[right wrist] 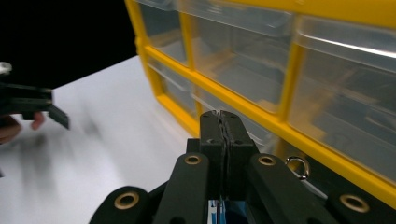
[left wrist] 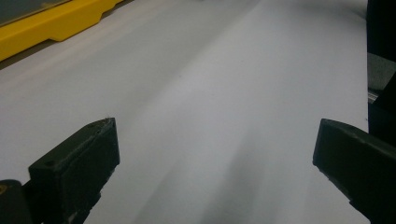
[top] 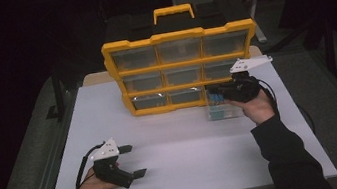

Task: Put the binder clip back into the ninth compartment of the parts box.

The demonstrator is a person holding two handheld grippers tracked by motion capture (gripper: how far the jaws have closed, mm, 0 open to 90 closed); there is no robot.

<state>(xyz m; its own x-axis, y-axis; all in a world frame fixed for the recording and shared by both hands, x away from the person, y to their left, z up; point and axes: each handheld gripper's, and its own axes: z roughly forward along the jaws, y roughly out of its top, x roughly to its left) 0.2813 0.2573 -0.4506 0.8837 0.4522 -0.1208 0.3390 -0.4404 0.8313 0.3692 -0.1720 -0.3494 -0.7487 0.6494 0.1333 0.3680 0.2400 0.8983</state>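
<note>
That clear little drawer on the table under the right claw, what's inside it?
Through the clear drawer, something blue shows at its top, right below the shut right claw. What the blue things are cannot be told; claw and hand cover the rest.

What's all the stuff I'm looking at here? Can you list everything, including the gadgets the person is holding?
Drawer organiser: one, yellow frame with clear drawers and a yellow handle on top, standing upright at the far middle of the table.
Pulled-out drawer: one, clear with something blue inside, on the table in front of the organiser's lower right corner, under the right hand-held gripper.
Table: one, white top, bearing all of the above.
Left hand-held gripper: one, black with a white plate, jaws wide apart, over the near left of the table.
Right hand-held gripper: one, black with a white plate, jaws pressed together, at the drawer.
Person's hands: two, dark sleeves, coming in from the near edge.
</note>
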